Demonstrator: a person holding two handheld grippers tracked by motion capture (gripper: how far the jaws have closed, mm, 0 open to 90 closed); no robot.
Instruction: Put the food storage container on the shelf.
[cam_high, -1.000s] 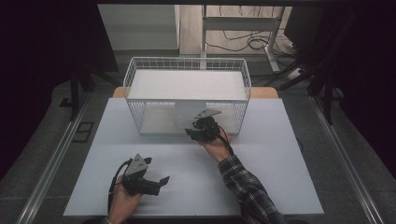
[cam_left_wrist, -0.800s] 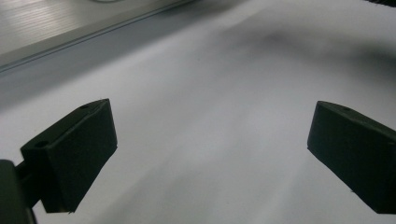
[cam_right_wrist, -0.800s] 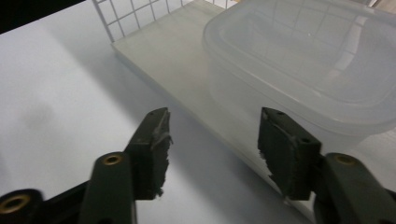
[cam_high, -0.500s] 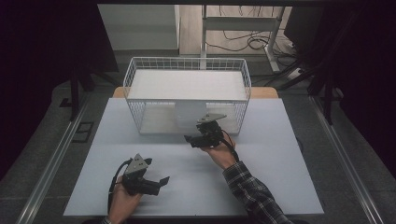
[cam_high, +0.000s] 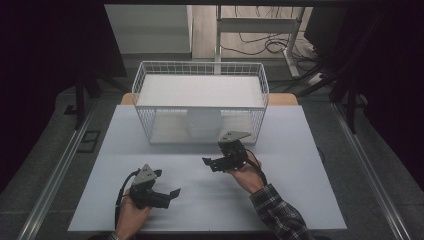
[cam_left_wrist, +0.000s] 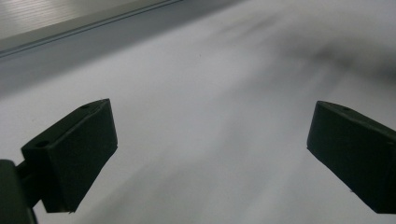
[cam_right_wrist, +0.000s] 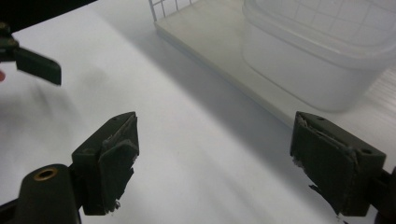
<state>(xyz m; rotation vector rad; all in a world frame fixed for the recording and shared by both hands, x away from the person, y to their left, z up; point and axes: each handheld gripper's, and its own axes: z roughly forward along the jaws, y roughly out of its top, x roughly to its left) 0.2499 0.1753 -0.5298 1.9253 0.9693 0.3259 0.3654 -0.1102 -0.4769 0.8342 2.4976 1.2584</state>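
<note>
now right gripper (cam_high: 210, 163) jaws just opened wide, empty, near wire basket (cam_high: 150, 112); left gripper (cam_high: 172, 194) open on table (cam_high: 310, 190).

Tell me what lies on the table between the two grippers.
Nothing: in the high view the stretch of white table between the left gripper and the right gripper is bare. Both stand open and hold nothing.

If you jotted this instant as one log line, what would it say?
right gripper: jaws just opening, nothing between, in front of wire basket | translucent container: inside basket | left gripper: open, empty, over table
</note>
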